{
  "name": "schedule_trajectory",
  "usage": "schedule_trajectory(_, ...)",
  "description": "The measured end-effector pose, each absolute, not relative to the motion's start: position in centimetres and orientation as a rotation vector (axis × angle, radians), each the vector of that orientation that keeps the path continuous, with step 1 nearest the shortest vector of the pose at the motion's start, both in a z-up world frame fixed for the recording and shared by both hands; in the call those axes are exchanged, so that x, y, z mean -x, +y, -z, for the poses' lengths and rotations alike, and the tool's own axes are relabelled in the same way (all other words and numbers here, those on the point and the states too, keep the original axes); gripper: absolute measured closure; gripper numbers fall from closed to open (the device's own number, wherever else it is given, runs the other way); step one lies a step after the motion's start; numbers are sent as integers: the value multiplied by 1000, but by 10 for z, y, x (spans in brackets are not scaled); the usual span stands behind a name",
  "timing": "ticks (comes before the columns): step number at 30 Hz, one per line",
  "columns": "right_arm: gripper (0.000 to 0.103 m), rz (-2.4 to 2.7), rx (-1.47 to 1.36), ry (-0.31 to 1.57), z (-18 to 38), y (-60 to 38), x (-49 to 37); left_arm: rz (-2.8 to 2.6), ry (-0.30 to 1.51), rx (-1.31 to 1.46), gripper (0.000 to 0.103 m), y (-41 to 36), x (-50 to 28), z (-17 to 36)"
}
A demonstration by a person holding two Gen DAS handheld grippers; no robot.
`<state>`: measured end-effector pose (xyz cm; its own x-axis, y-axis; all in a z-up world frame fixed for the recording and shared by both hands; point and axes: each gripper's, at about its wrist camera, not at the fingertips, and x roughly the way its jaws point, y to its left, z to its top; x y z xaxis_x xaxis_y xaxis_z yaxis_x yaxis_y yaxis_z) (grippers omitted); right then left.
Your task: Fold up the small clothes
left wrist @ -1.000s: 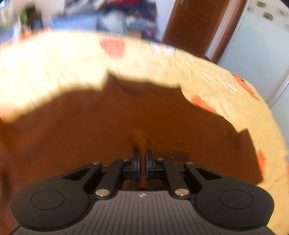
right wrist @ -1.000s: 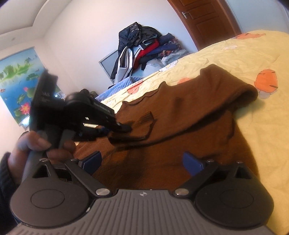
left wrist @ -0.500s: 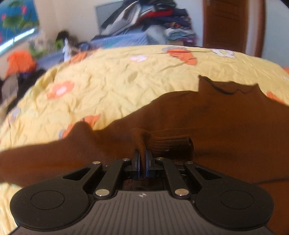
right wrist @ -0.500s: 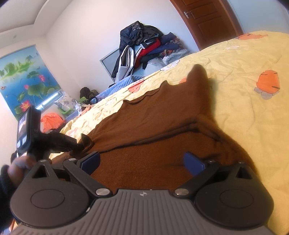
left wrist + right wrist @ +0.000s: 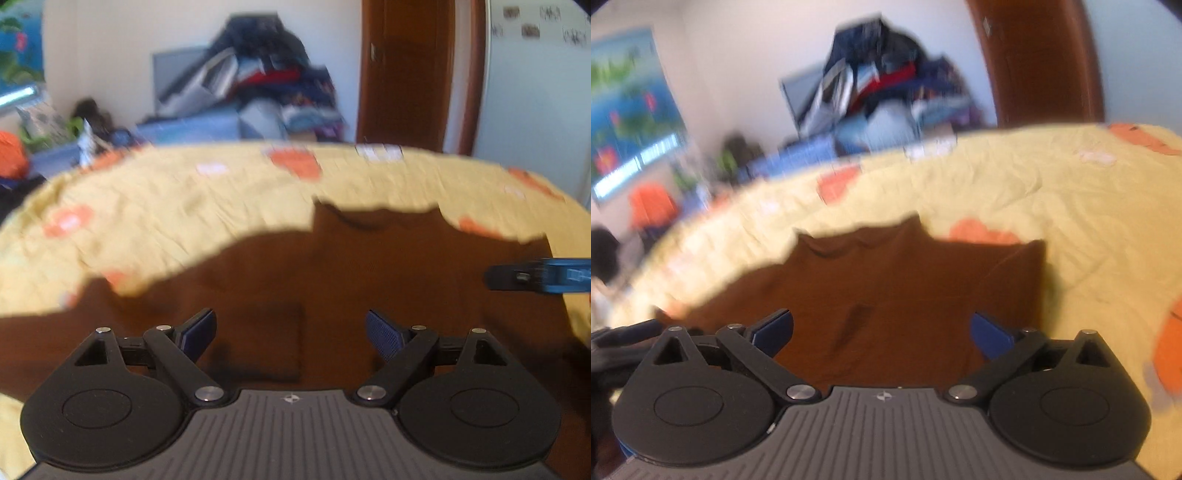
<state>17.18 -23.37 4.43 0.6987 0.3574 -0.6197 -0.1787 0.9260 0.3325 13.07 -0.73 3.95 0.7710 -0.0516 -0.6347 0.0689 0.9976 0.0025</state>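
Observation:
A brown knitted top (image 5: pixel 369 266) lies flat on the yellow bedspread (image 5: pixel 166 199), collar at the far side. Its ribbed cuff (image 5: pixel 273 339) lies folded onto the body, just ahead of my left gripper (image 5: pixel 290 334), which is open and empty above it. In the right wrist view the top (image 5: pixel 905 280) fills the middle, its right edge folded straight. My right gripper (image 5: pixel 882 330) is open and empty over the top's near part. A fingertip of the right gripper (image 5: pixel 535 280) shows at the left view's right edge. Both views are blurred.
The bedspread (image 5: pixel 1052 184) has orange flower prints. A heap of clothes (image 5: pixel 266 85) lies on a chest behind the bed, beside a brown door (image 5: pixel 406 74). A painted picture (image 5: pixel 628 110) hangs at the left.
My left gripper has opened and let go of the sleeve cuff, which now lies on the top. Both grippers have pulled back and turned toward the top.

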Motion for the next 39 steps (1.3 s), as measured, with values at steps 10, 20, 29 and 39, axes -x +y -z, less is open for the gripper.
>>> schedule_trajectory(10,0,-245,42,758,-12,-240,-188,139,707,-48,0,-9,-127,-8)
schedule_trajectory(20,0,-277,127,594,-57,-214,-148,-15,568,200,0,118,-31,-55)
schedule_trajectory(29,0,-327,13,721,-14,-232,-154,-611,486,771,0,348,2,-42)
schedule_trajectory(39,0,-319,50,720,-12,-222,-154,-683,431,1013,52,431,-4,-19)
